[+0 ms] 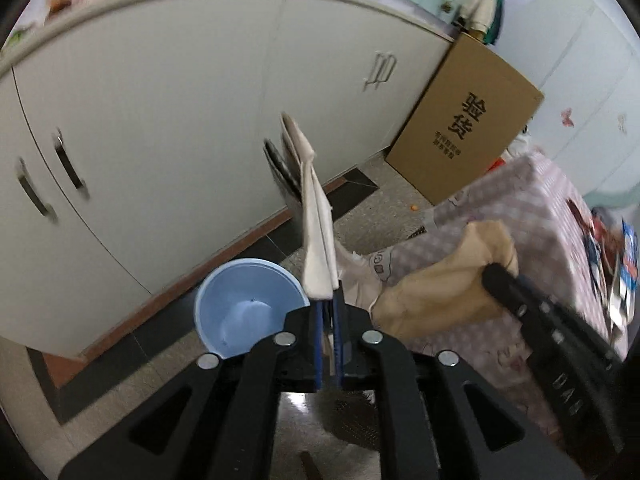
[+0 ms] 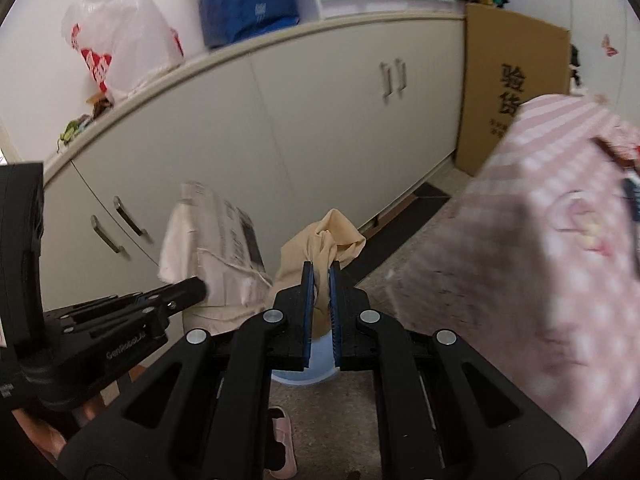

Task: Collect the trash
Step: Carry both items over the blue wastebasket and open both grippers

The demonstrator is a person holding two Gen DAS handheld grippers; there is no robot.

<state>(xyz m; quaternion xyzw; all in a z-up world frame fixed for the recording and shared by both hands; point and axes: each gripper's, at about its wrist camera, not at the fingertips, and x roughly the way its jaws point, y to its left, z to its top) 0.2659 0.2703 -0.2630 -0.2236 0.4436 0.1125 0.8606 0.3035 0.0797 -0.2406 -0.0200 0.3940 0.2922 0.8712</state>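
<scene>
Nearest in the left wrist view, the left gripper (image 1: 328, 304) is clenched on a folded white printed paper (image 1: 314, 216), which stands up from the blue fingertips (image 1: 319, 320) toward twelve o'clock, its dark print showing along the back edge. Just below and to the gripper's ten o'clock sits a light blue plastic bin (image 1: 244, 304) on the speckled tile floor (image 1: 380, 200), open mouth up, with nothing visible inside. At three o'clock the right gripper (image 1: 496, 276) reaches in from the lower right, its tip buried in a crumpled tan paper bag (image 1: 444, 292). In the right wrist view the right gripper (image 2: 320, 276) is clamped on that tan bag (image 2: 324, 240), which bunches up above the blue pads (image 2: 307, 300) and hangs down between them; a rim of the blue bin (image 2: 298, 376) shows directly beneath. At nine o'clock the left gripper (image 2: 192, 290) holds the white paper (image 2: 216, 248) just beside the tan bag. A pink slipper (image 2: 282, 436) shows on the floor at six o'clock. To the right stands a table draped in a pink checked cloth (image 2: 540, 216). Farther back runs a white cabinet (image 2: 300, 128) with metal handles; a brown cardboard box (image 2: 508, 92) leans at its right end, and a white plastic bag (image 2: 120, 44) and a blue package (image 2: 248, 8) rest on top.
</scene>
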